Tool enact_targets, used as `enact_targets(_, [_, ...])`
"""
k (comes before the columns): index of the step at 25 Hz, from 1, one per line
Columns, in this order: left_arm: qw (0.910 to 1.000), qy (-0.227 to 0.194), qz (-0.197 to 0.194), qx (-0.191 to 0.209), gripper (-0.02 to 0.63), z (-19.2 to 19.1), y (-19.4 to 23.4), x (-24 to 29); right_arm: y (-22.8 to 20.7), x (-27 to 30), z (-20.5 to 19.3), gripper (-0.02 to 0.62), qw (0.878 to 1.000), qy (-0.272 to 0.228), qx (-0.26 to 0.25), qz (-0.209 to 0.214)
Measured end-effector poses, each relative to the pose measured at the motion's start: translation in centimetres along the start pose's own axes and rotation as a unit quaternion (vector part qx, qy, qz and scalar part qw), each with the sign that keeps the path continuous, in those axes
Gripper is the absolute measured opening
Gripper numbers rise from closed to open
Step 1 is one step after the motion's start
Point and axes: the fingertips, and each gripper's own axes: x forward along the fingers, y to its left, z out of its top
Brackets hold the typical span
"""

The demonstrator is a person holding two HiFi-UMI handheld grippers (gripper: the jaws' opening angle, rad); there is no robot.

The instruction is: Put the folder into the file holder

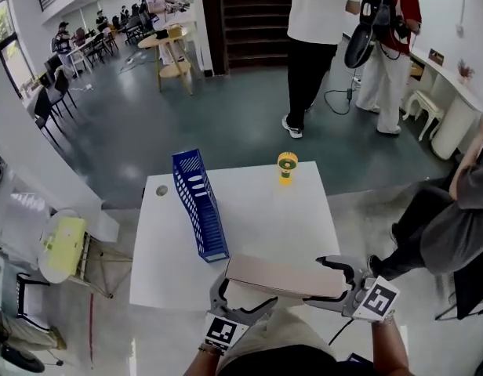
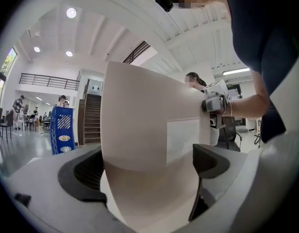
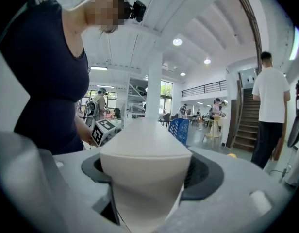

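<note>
**Folder lifted between both grippers, holder not yet reached**

Farthest left stands the blue file holder (image 1: 198,202), upright on the white table (image 1: 265,210). It lies ahead of the left gripper's fingertips and a little to their left, well apart from them, and its slot looks empty.

The left gripper (image 1: 245,294) has its fingers on either side of the folder's near-left corner. In the left gripper view the tan folder (image 2: 140,120) fills the whole gap from one pad to the other, so the jaws look clamped on it.

The folder (image 1: 285,276) spans from the left fingers to the right ones, lying nearly flat over the table's near edge.

The right gripper (image 1: 332,282) takes the folder's right end. In the right gripper view the folder (image 3: 144,144) sits wedged between the fingers with no gap at either pad, so the jaws read as closed on its thick edge, though they stand wide.

By my judgement, the step in hand is the carry: the folder is grasped but not yet turned or moved. Next it must be tipped onto its edge, carried forward and left of both sets of fingers, lined up with the holder's long slot and lowered in. The holder looks light, so a skewed entry could push it over.
</note>
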Motion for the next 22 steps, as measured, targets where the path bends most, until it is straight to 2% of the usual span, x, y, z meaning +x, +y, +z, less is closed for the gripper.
enact_targets(2, [0.9999,0.004,0.012,-0.008,0.557,-0.3,0.1,0.1,0.0,0.2,0.0,0.318,1.0,0.004,-0.001,0.005])
enact_targets(6, [0.9983,0.019,0.053,-0.016,0.557,-0.6,0.8,-0.3,-0.6,0.2,0.1,0.299,1.0,0.006,0.001,0.004])
enact_targets(9, [0.995,0.025,0.091,-0.035,0.557,-0.8,0.9,-1.8,-0.9,0.1,-0.3,0.287,0.999,0.015,0.02,-0.026])
enact_targets(12, [0.992,0.029,0.113,-0.047,0.557,-0.8,-0.5,-3.1,-0.7,-0.2,0.2,0.281,0.998,0.016,0.024,-0.052])
enact_targets(16, [0.9899,0.041,0.129,-0.044,0.557,-1.4,-3.3,-4.0,-0.6,-1.1,-0.1,0.278,0.996,0.024,0.006,-0.083])
enact_targets(19, [0.9876,0.055,0.142,-0.04,0.557,-1.9,-5.9,-4.8,-0.4,-2.6,0.4,0.276,0.994,0.015,0.036,-0.102])
enact_targets(22, [0.9852,0.074,0.153,-0.027,0.557,-2.4,-7.7,-5.9,-0.3,-4.6,2.4,0.276,0.989,-0.02,0.077,-0.121])
